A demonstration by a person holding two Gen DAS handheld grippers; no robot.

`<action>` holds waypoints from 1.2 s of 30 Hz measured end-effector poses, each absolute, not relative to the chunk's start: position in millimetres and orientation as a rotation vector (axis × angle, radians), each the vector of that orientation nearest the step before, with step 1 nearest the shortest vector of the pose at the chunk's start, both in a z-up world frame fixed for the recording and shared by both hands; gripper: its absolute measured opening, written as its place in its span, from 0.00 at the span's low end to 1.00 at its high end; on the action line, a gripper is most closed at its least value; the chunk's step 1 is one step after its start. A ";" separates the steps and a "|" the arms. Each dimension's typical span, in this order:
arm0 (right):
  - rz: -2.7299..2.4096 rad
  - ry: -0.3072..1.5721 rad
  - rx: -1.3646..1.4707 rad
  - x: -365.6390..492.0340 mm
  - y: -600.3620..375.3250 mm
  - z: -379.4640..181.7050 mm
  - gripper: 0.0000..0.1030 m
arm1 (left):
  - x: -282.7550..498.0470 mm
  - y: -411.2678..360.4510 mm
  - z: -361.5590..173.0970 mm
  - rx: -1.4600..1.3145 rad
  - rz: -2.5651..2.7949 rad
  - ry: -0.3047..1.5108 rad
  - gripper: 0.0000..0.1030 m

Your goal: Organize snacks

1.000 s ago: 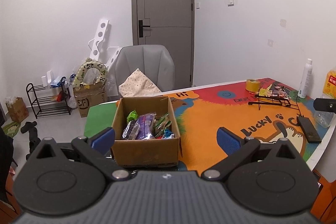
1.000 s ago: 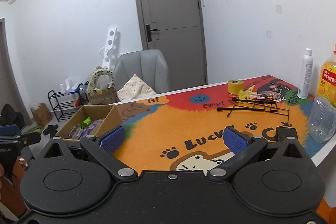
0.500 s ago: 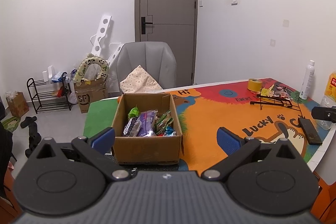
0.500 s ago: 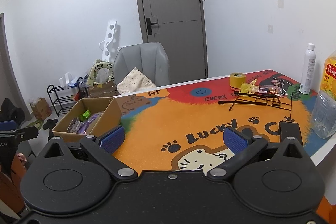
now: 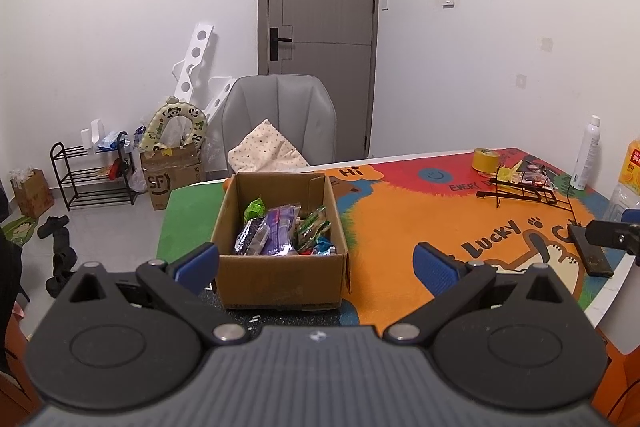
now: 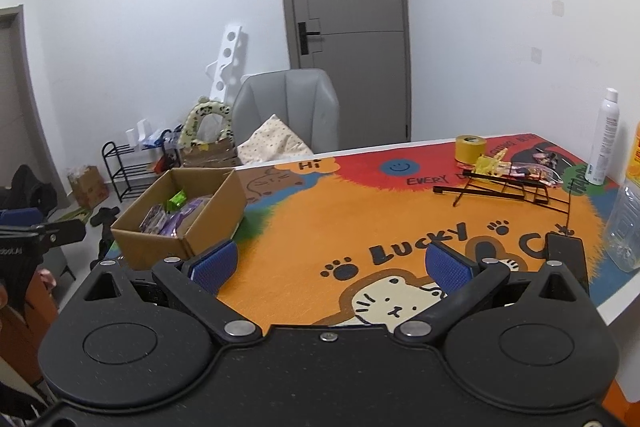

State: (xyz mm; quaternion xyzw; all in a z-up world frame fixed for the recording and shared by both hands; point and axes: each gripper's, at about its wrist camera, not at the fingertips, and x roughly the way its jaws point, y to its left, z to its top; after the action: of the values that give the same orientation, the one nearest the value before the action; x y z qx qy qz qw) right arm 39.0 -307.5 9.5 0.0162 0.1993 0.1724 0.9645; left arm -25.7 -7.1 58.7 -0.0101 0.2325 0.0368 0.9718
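Note:
An open cardboard box [image 5: 280,279] stands on the left end of the table and holds several snack packets [image 5: 276,233] in purple, green and dark wrappers. It also shows in the right wrist view [image 6: 156,247], with the packets [image 6: 176,217] inside. My left gripper [image 5: 316,261] is open and empty, just in front of the box. My right gripper [image 6: 330,265] is open and empty above the orange mat [image 6: 360,219], to the right of the box. More loose packets [image 6: 524,169] lie at the far right of the table.
A black wire rack [image 6: 508,187], a yellow tape roll [image 6: 470,149], a white spray can [image 6: 602,137], a clear bottle [image 6: 628,223] and a black phone [image 6: 566,259] sit at the table's right. A grey chair [image 5: 280,123] stands behind the table.
Both grippers have tilted down and come slightly nearer the table; the box and the mat sit higher and larger in the views. Both stay open.

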 end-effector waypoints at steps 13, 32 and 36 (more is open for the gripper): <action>0.347 0.410 0.032 40.2 -304.3 8.9 1.00 | -25.2 -6.2 55.8 -0.018 0.072 0.477 0.99; 0.349 0.416 0.027 39.8 -302.0 7.1 1.00 | -24.9 -7.7 54.0 -0.014 0.066 0.482 0.99; 0.353 0.416 0.025 39.7 -301.2 6.3 1.00 | -24.4 -8.8 53.6 -0.014 0.064 0.484 0.99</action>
State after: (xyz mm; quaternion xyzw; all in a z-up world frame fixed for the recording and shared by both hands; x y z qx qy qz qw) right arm 39.7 -301.2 6.3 0.0125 0.2053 0.1741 0.9630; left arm -24.4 -8.8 53.6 -0.0069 0.2394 0.0316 0.9704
